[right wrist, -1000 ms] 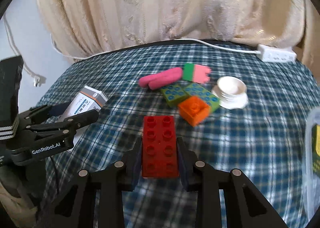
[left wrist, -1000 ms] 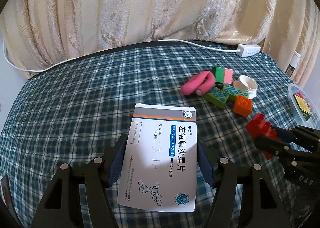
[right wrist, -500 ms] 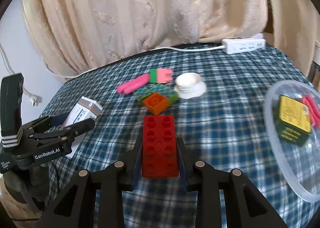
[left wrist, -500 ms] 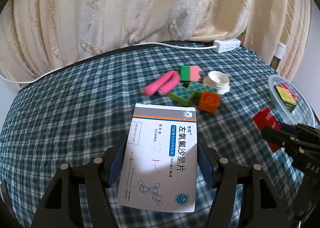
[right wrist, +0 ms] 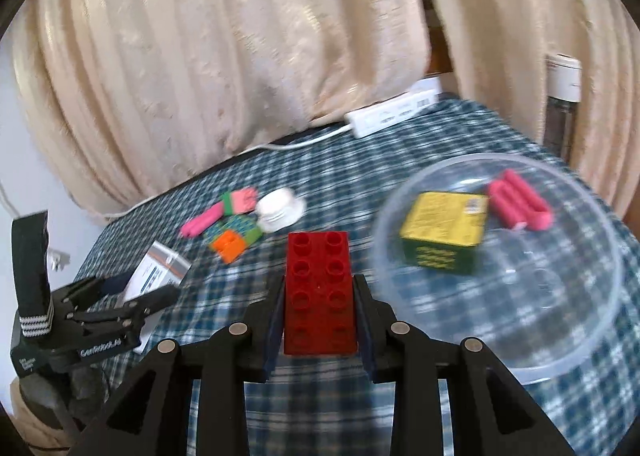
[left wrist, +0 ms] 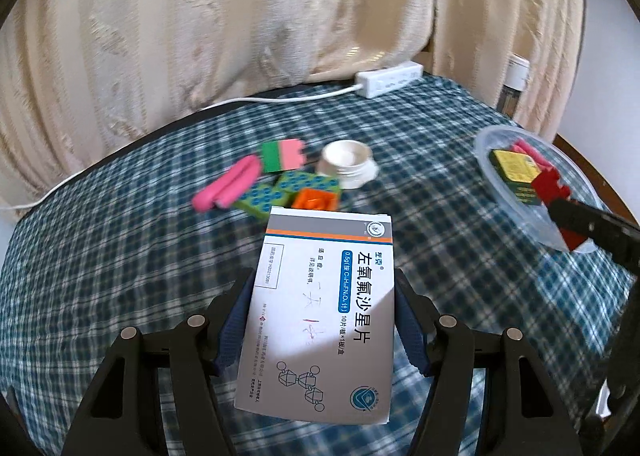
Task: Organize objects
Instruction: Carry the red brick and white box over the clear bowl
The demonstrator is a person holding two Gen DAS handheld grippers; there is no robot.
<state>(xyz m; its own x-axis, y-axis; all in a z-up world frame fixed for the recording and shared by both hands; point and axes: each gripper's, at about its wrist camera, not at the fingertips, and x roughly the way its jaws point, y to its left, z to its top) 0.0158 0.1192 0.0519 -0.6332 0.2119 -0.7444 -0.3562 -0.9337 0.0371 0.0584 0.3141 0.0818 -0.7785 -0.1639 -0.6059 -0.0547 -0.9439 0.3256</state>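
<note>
My left gripper (left wrist: 324,312) is shut on a white medicine box (left wrist: 320,316) with blue and orange print, held above the checked cloth. My right gripper (right wrist: 320,296) is shut on a red studded brick (right wrist: 319,292), just left of a clear plastic bowl (right wrist: 560,336). Inside that bowl lie a yellow-green box (right wrist: 444,232) and a pink roller (right wrist: 520,204). In the left wrist view the red brick (left wrist: 554,192) shows at the bowl (left wrist: 488,136) on the right. In the right wrist view the left gripper (right wrist: 140,296) with its medicine box (right wrist: 158,272) shows at the lower left.
On the cloth lie a pink roller (left wrist: 228,184), a green-pink block (left wrist: 282,154), green dotted bricks (left wrist: 280,192), an orange brick (left wrist: 314,200) and a white lid (left wrist: 348,162). A white power strip (left wrist: 390,78) sits at the back edge under cream curtains (left wrist: 200,16). A bottle (right wrist: 562,96) stands at the far right.
Both hands have swung right across the table, each still gripping its object. The bowl has come into view and now lies beside the red brick; the loose toys have slid left.
</note>
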